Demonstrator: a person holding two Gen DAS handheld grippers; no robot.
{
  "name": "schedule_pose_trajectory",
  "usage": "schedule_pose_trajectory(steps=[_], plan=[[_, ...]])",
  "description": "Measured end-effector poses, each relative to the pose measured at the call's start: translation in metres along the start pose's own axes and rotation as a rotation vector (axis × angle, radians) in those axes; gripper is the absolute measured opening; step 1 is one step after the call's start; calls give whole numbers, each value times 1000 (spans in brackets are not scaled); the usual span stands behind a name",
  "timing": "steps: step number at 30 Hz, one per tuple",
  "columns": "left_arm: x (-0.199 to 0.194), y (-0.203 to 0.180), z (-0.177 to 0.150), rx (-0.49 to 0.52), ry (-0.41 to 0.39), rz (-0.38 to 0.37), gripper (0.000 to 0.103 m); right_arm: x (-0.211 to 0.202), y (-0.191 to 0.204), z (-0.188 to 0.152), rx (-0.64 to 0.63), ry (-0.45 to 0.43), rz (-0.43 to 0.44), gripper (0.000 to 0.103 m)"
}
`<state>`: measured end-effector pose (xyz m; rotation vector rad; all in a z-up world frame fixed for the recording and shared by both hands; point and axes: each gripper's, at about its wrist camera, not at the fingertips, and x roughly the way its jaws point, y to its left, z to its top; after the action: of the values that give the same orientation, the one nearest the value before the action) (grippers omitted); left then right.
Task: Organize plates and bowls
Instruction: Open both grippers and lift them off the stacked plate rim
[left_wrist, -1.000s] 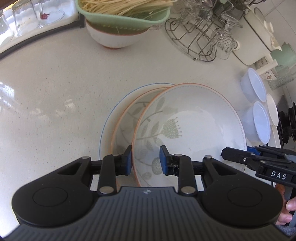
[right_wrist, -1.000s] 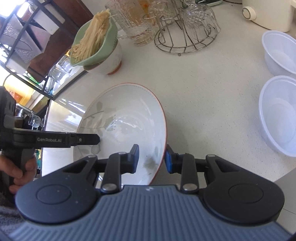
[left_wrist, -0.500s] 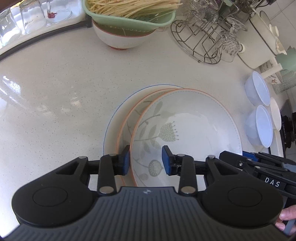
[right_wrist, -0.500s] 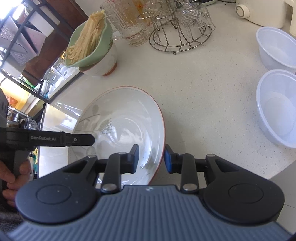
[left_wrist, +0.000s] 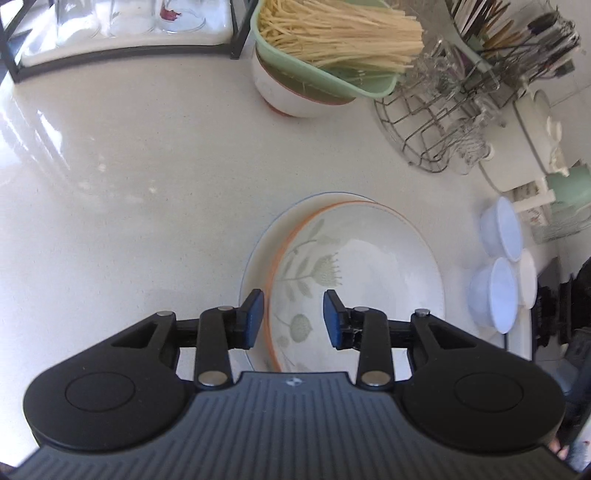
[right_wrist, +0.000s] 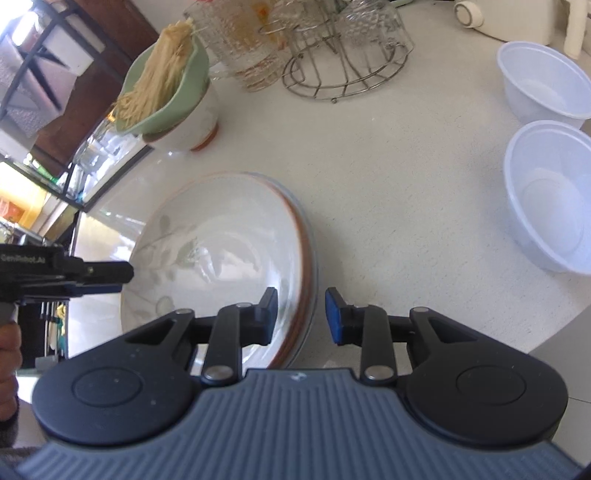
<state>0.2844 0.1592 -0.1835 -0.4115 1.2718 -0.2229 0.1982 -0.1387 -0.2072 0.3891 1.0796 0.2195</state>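
— Where am I working?
— A home kitchen. I look down on a pale speckled countertop (left_wrist: 147, 192).
— What shows it?
— Upper centre, a green colander (left_wrist: 317, 62) of dry noodles (left_wrist: 340, 33) sits on a bowl (left_wrist: 280, 99). Upper right, glasses hang on a wire rack (left_wrist: 436, 122); utensils (left_wrist: 517, 33) stand behind. Patterned plates (left_wrist: 354, 258) are stacked at centre.

My left gripper (left_wrist: 293, 319) tilted steeply downward, jaws just eased wider and gripping nothing, my right gripper (right_wrist: 301, 316) angled down too, jaws parted, pads clear of contact
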Motion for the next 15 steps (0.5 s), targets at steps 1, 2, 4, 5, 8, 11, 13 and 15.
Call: schedule_pose_trajectory(steps=[1, 2, 4, 5, 8, 11, 13, 15], plan=[[-2, 0, -2, -7, -7, -3, 39, 0, 1, -1, -9, 4, 1, 32], [-5, 0, -5, -10, -15, -4, 39, 0, 2, -1, -19, 5, 1, 32], [-10, -1, -9, -29, -34, -15, 39, -2, 3, -3, -25, -8, -18, 32], [-14, -1, -12, -39, -45, -21, 39, -4, 3, -3, -23, -18, -32, 32], [-24, -12, -17, -26, -86, -23, 39, -13, 1, -2, -29, -44, -45, 32], [-36, -26, -21, 13, -141, -1, 39, -24, 4, 1, -63, -74, -54, 32], [-45, -37, -23, 39, -174, 1, 39, -33, 8, 6, -91, -106, -58, 32], [-52, -46, -23, 56, -199, -9, 39, -43, 14, 11, -109, -139, -67, 32]])
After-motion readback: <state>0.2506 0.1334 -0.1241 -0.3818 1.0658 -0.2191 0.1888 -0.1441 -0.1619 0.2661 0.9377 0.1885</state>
